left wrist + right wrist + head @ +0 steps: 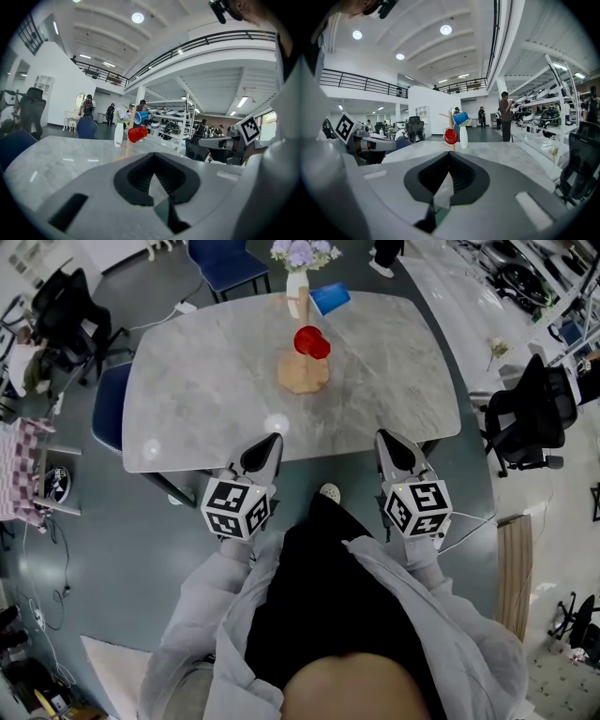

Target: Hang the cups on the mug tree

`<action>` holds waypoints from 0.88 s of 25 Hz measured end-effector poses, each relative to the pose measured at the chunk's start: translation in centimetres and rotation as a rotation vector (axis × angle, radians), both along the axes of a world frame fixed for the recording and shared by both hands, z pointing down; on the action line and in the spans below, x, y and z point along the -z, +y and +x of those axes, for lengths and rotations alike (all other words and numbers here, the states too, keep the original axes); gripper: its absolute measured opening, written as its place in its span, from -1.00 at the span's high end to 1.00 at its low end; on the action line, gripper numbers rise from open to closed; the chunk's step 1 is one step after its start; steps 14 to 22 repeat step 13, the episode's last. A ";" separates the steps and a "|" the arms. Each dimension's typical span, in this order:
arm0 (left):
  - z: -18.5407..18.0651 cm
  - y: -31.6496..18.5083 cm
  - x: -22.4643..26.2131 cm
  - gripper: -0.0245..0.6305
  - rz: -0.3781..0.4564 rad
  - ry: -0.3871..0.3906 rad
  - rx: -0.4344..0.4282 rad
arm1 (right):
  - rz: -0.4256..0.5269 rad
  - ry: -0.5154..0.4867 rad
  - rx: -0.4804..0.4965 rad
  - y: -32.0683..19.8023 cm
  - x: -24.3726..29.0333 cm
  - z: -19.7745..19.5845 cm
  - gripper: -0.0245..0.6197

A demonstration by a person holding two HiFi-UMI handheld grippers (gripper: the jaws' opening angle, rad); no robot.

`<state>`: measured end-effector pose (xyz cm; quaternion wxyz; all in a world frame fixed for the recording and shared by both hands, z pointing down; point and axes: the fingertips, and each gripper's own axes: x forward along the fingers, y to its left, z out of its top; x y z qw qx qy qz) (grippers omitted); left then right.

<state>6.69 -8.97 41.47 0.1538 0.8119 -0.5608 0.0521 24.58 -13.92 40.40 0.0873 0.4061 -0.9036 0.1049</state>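
- Two cups hang on the single wooden mug tree (303, 371), which stands toward the far side of the grey marble table (197, 390). A red cup (311, 341) sits low on it and a blue cup (329, 298) tilts near the top.
- Seen from above, the tree's trunk and pegs are foreshortened and hard to make out. One white vase (297, 292) of flowers stands just behind it.
- Two tools, the left tool (270, 444) and right tool (389, 442), are both clenched on nothing. They hover at the table's near edge, well apart from the tree.
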 end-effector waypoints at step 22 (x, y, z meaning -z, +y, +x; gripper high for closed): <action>-0.3 0.5 -0.1 0.93 -0.010 -0.006 0.010 | 0.001 -0.015 0.019 -0.2 0.1 -1.1 0.89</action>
